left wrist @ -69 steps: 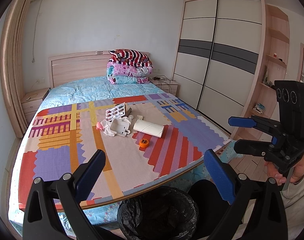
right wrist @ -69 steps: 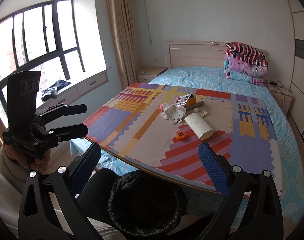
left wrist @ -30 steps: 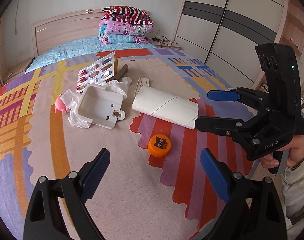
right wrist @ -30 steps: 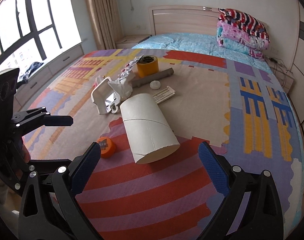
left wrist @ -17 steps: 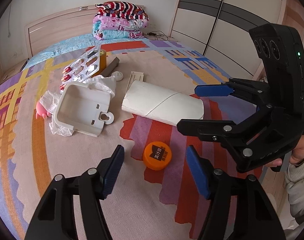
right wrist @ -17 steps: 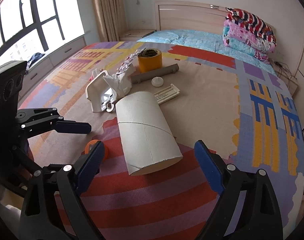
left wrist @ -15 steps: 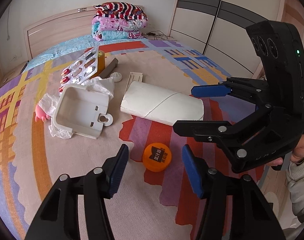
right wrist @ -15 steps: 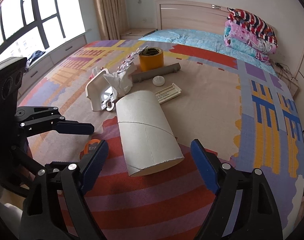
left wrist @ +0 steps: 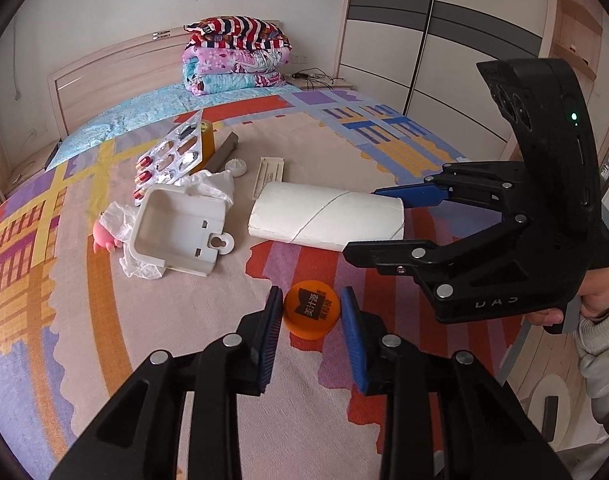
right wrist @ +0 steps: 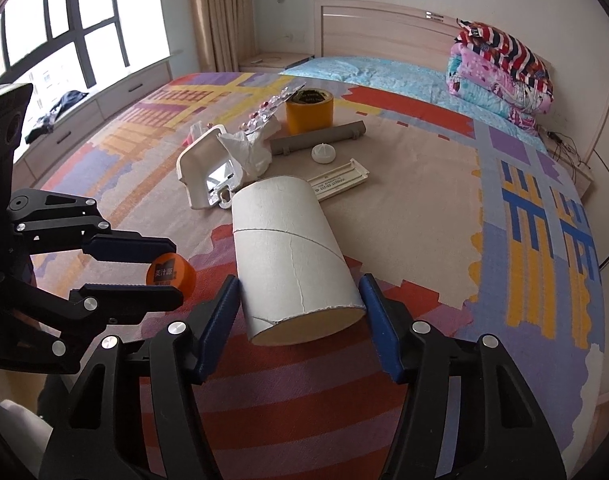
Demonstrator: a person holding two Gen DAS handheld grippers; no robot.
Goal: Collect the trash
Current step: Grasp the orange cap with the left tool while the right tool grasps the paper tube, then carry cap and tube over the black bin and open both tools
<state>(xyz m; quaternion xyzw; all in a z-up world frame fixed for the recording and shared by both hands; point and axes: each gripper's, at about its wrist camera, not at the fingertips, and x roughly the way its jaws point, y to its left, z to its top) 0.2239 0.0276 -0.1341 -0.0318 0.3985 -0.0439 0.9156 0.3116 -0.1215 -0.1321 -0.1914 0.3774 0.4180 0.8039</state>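
An orange bottle cap (left wrist: pixel 311 314) lies on the patterned bedspread (left wrist: pixel 84 320). My left gripper (left wrist: pixel 310 322) has its jaws on either side of the cap, with small gaps showing; in the right wrist view the cap (right wrist: pixel 171 274) sits between the left fingers (right wrist: pixel 128 249). A white cardboard tube (right wrist: pixel 290 258) lies on its side. My right gripper (right wrist: pixel 300 320) straddles its near end, jaws close to both sides. The tube also shows in the left wrist view (left wrist: pixel 324 222) with the right gripper (left wrist: pixel 384 226) at its end.
Further back lie a white plastic housing (left wrist: pixel 176 228) on crumpled tissue, a pink toy (left wrist: pixel 104 242), a blister pack of pills (left wrist: pixel 170 160), a yellow tape roll (right wrist: pixel 309 110), a grey bar (right wrist: pixel 318 138), a small white cap (right wrist: pixel 323 153) and a flat white strip (right wrist: pixel 338 180). Folded quilts (left wrist: pixel 234 54) sit by the headboard.
Both grippers have come forward from above the bin onto the bed. The left jaws have narrowed around the orange cap. The right jaws have narrowed around the tube's near end.
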